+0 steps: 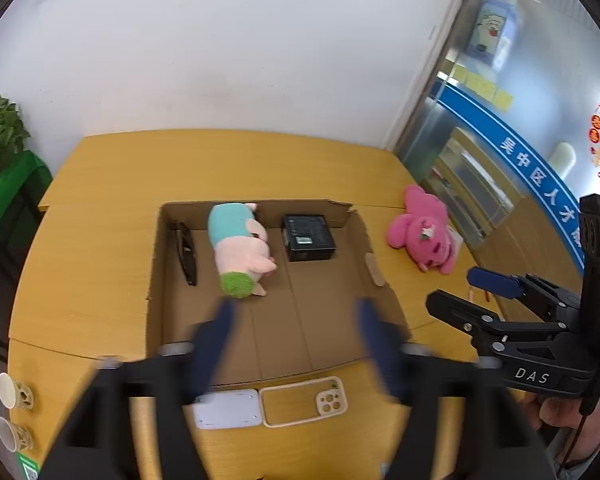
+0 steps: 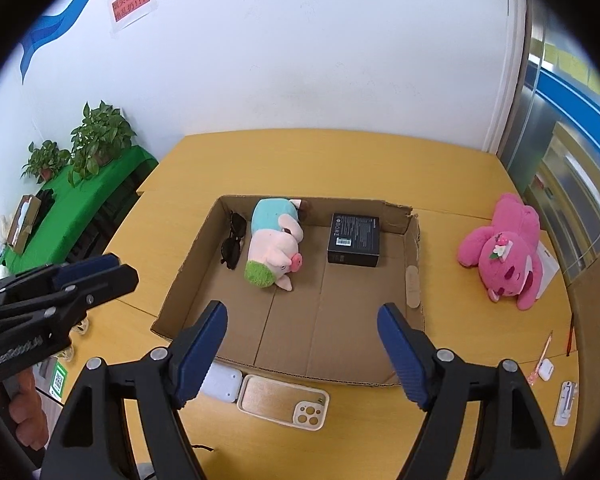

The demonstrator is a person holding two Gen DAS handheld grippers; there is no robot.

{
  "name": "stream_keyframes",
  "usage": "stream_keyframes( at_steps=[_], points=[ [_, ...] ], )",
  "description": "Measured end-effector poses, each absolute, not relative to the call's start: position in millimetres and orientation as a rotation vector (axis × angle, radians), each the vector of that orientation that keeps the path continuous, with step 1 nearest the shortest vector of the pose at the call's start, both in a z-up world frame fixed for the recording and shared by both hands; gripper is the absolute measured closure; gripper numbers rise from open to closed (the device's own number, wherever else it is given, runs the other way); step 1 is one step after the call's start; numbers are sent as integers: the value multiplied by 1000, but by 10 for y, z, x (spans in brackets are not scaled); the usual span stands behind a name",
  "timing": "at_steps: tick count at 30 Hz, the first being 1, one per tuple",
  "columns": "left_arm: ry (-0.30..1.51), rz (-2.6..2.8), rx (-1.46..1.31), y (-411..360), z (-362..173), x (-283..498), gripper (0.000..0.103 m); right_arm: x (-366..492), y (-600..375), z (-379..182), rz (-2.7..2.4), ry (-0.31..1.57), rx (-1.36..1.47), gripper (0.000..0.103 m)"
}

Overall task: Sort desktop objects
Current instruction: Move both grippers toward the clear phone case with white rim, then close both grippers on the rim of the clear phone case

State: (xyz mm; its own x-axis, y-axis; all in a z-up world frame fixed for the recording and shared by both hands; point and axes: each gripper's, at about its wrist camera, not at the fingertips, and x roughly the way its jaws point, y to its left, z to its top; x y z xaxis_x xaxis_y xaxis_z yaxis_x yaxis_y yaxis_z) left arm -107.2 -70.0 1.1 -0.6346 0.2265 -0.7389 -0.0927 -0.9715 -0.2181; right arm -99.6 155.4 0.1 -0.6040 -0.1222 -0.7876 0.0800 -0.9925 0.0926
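An open cardboard box lies on the yellow table. Inside it are a pig plush, a black box and black sunglasses. A pink bear plush lies on the table right of the box. A beige phone case and a white flat case lie in front of the box. My left gripper is open and empty, above the box's near edge. My right gripper is open and empty, over the box front.
Paper cups stand at the table's left edge. Small items, a pink pen, a white earbud case and a white clip, lie at the right. Potted plants sit on a green-covered stand left of the table.
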Motion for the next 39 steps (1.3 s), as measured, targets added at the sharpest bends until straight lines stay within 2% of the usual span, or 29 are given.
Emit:
stream_keyframes(
  at_steps=[1, 5, 10, 12, 14, 16, 20, 21, 25, 29, 32, 39],
  points=[
    [-247, 2693, -1233, -720, -10, -1061, 10, -1016, 1577, -49, -2704, -79, 1354, 25],
    [-267, 2601, -1329, -757, -292, -1135, 10, -1064, 1701, -433, -2626, -145, 1482, 25],
    [-306, 2420, -1518, -751, -893, -1210, 11, -998, 1813, -1274, -2407, -252, 1709, 25],
    [-300, 2341, -1589, -713, -1176, -1229, 14, -957, 1815, -1648, -2335, -234, 1792, 26],
    [-290, 2281, -1652, -675, -1418, -1255, 23, -932, 1826, -1947, -2287, -232, 1851, 29],
    [-296, 2219, -1709, -626, -1670, -1280, 27, -923, 1831, -2193, -2261, -224, 1893, 36],
    [-272, 2142, -1812, -529, -2065, -1342, 29, -954, 1799, -2504, -2262, -180, 1910, 39],
    [-277, 2131, -1830, -523, -2116, -1352, 29, -959, 1770, -2576, -2266, -162, 1905, 44],
    [-265, 2106, -1868, -512, -2231, -1364, 29, -950, 1669, -2829, -2244, -74, 1945, 80],
    [-212, 2085, -1896, -492, -2319, -1363, 29, -880, 1661, -2925, -2237, -61, 1970, 85],
    [-197, 2059, -1925, -459, -2400, -1351, 29, -860, 1727, -2916, -2263, -83, 1977, 97],
    [-197, 2002, -1911, -237, -2433, -1389, 29, -723, 2052, -2877, -2322, -187, 2051, 97]
  ],
)
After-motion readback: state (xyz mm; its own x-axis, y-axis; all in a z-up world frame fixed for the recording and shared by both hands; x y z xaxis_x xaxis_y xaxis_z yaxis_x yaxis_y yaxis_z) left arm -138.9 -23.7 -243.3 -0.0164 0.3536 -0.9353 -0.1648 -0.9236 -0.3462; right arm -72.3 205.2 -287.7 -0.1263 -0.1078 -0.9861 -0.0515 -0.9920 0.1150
